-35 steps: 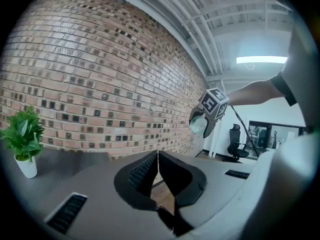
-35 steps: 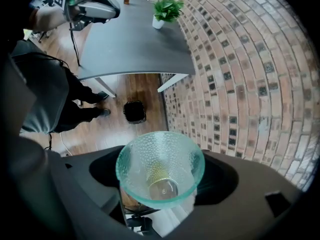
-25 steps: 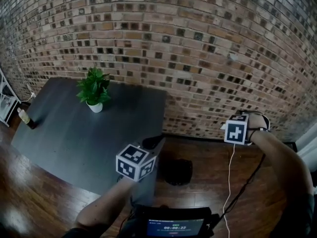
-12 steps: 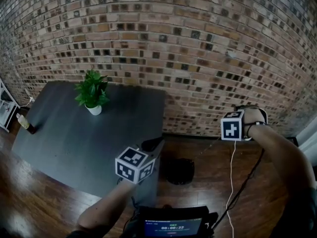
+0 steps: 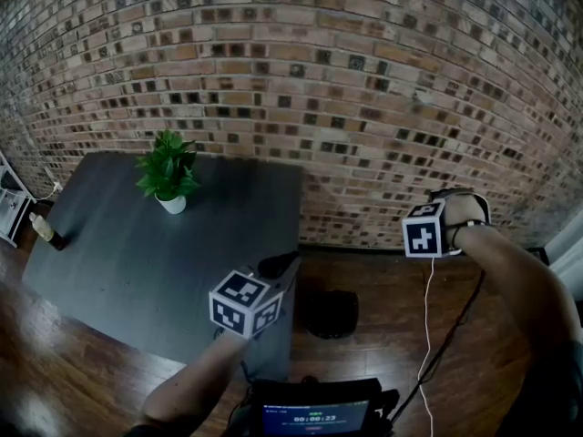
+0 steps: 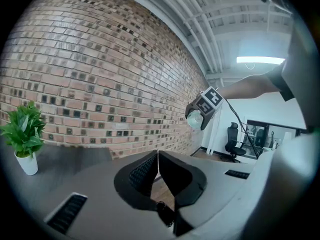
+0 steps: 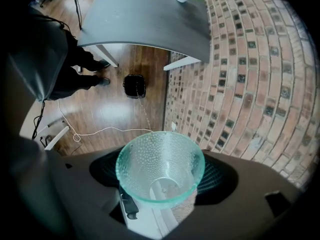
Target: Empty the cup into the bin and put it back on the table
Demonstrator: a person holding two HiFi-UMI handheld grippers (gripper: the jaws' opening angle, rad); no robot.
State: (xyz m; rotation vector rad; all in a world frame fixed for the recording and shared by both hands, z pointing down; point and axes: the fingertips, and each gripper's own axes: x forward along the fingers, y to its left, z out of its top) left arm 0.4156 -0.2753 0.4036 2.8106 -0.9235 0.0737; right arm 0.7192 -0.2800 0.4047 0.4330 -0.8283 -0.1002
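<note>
My right gripper [image 7: 161, 184] is shut on a clear dimpled glass cup [image 7: 160, 170], held in the air over the wooden floor near the brick wall. I see nothing inside the cup. The small black bin [image 7: 134, 85] stands on the floor below it, beside the table's corner. In the head view the bin [image 5: 330, 313] lies between my two grippers, with the right gripper [image 5: 426, 229] up at its right. From the left gripper view the cup [image 6: 195, 120] shows under the right gripper's marker cube. My left gripper [image 6: 158, 156] is shut and empty, by the table's near corner [image 5: 278, 267].
A dark grey table [image 5: 137, 244] carries a potted plant [image 5: 168, 177] at the back and a small bottle [image 5: 46, 228] at its left edge. A brick wall [image 5: 364, 107] runs behind. A white cable [image 5: 426, 335] hangs from my right arm. A screen device [image 5: 314, 417] sits at my waist.
The right gripper with the cup has drifted slightly left and up. The left gripper has hardly moved.
</note>
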